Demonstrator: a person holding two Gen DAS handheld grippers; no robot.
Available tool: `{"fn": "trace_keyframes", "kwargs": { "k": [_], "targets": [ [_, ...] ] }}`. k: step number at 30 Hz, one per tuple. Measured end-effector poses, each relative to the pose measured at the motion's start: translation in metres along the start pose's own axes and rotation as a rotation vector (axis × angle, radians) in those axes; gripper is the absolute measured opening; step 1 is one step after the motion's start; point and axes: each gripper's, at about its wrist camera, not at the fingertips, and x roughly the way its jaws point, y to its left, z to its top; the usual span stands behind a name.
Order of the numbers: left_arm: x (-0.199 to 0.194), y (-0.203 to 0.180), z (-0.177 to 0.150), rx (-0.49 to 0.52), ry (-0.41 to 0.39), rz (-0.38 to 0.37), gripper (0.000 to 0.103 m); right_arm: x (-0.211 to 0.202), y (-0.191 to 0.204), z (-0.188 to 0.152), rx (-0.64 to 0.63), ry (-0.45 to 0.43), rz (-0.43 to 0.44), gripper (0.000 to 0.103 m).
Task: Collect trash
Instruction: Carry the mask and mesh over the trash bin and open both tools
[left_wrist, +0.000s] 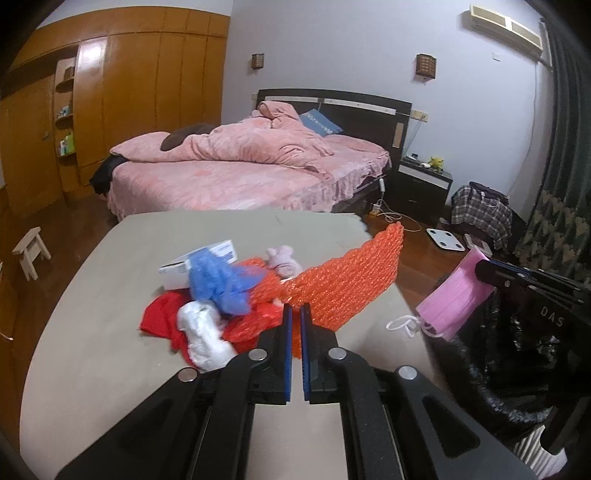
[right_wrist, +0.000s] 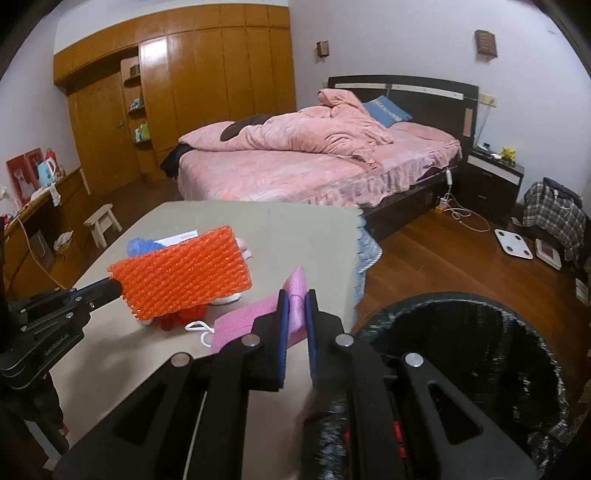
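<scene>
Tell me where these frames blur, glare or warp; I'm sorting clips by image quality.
Left wrist view: the crumpled blue plastic bag is motion-smeared, the glossy wooden wardrobe shows a bright glare patch, and the fisheye bows the walls. Right wrist view: the black-lined trash bin blurs at its near rim, the wardrobe glares again, and dark vignetting cuts the corners.

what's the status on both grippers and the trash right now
Left gripper shut on orange bubble wrap. Right gripper shut on pink mask. Bin right, nothing blocking.
</scene>
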Motion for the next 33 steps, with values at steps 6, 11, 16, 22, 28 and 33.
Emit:
{"fn": "trace_keyframes", "kwargs": {
  "k": [6,11,16,22,28,33],
  "targets": [
    [0.003,-0.03,0.009,0.039,-0.01,-0.054,0.004,-0.022,-0.035,-0.004,0.044,-0.02,-0.069,0.009],
    [0.01,-0.062,0.013,0.071,-0.007,-0.107,0.004,-0.036,-0.067,-0.014,0.08,-0.026,-0.141,0.009],
    [0.02,-0.094,0.013,0.105,0.01,-0.151,0.004,-0.048,-0.095,-0.025,0.114,-0.024,-0.21,0.009],
    [0.031,-0.131,0.012,0.171,0.026,-0.201,0.004,-0.059,-0.127,-0.04,0.144,-0.014,-0.289,0.009],
    [0.04,-0.176,0.006,0.228,0.05,-0.275,0.004,-0.069,-0.151,-0.055,0.182,-0.006,-0.339,0.01],
    [0.049,-0.203,0.001,0.253,0.087,-0.328,0.007,-0.076,-0.166,-0.065,0.205,0.005,-0.385,0.018]
  ]
}}
